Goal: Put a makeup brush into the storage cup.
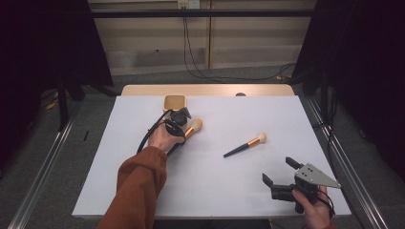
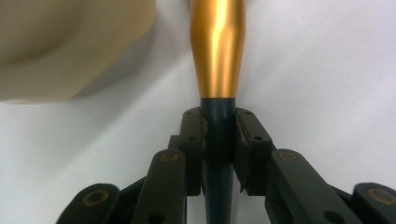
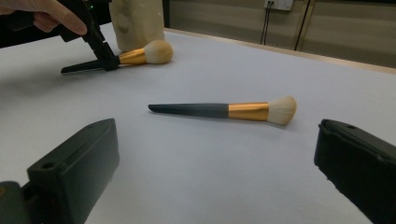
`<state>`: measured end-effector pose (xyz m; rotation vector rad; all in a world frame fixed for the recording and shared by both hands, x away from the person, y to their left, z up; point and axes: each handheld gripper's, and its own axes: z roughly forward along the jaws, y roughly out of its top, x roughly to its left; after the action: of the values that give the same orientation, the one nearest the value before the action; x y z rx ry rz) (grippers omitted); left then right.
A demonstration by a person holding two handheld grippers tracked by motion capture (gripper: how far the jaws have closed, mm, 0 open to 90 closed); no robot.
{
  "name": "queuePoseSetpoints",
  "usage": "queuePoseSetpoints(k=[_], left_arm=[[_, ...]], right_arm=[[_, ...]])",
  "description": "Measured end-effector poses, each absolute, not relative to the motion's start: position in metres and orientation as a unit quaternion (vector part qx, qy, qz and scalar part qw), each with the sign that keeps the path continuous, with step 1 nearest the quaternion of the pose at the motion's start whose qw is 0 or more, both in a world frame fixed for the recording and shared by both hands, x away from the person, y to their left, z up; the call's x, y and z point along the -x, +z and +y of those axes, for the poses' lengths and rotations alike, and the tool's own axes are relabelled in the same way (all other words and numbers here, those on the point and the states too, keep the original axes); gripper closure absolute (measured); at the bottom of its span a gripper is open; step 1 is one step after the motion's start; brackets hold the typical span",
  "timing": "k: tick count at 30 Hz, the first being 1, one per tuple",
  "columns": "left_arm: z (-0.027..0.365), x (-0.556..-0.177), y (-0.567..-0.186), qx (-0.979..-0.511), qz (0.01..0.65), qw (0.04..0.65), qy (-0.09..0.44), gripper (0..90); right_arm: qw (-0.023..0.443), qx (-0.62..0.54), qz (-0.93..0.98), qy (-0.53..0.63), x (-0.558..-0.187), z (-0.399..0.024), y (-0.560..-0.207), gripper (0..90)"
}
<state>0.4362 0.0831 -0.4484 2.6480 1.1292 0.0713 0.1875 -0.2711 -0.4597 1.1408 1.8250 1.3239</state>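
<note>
Left tongs point(image 1: 184, 125): clamped on the dark handle of a makeup brush point(image 1: 193, 128), just below its gold collar. In the left gripper view the two black jaws press the handle from both sides; the gold collar point(image 2: 218, 51) runs up out of the top of the frame. Brush sits in the upper left of the high view, bristle head pointing right. In the right gripper view its handle tip is down on the tabletop point(image 1: 215, 186) and the head looks about level with it; whether it is lifted at all, cannot tell.

Just beyond it, a small cream cup point(image 1: 175, 102), open top, at the far edge of the white tabletop.

Right tongs point(image 1: 282, 171): jaws well apart, holding nothing, lower right of the high view. They face a second brush point(image 1: 245, 145) lying flat mid-frame, well apart from the tongs.

Step in hand, as I read it: first brush gripped, about to go into the cup. Next move likely calls for lifting, tipping the brush upright and lowering it handle first into the opening.

Hard to make out: the cup's inside is shadowed, contents unknown. In the left gripper view the cup is a blurred pale mass, upper left, its rim cut off. Brush bristles are cut off there too.
</note>
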Motion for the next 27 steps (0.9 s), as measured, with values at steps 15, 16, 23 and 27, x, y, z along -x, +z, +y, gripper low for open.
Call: queuePoseSetpoints(k=[15,16,23,27], left_arm=[[0.095,-0.425,-0.426,-0.898,0.387,0.207,0.025,74.8],[0.096,-0.424,-0.425,-0.897,0.387,0.214,0.027,74.9],[0.103,-0.417,-0.417,-0.889,0.371,0.266,0.035,74.8],[0.107,-0.413,-0.414,-0.884,0.369,0.285,0.045,74.8]], right_arm=[[0.303,-0.43,0.689,0.499,-0.188,-0.27,-0.46,0.0],[0.303,-0.43,0.689,0.498,-0.188,-0.27,-0.46,0.0],[0.304,-0.43,0.689,0.499,-0.188,-0.271,-0.46,0.0],[0.303,-0.43,0.688,0.499,-0.188,-0.27,-0.459,0.0]])
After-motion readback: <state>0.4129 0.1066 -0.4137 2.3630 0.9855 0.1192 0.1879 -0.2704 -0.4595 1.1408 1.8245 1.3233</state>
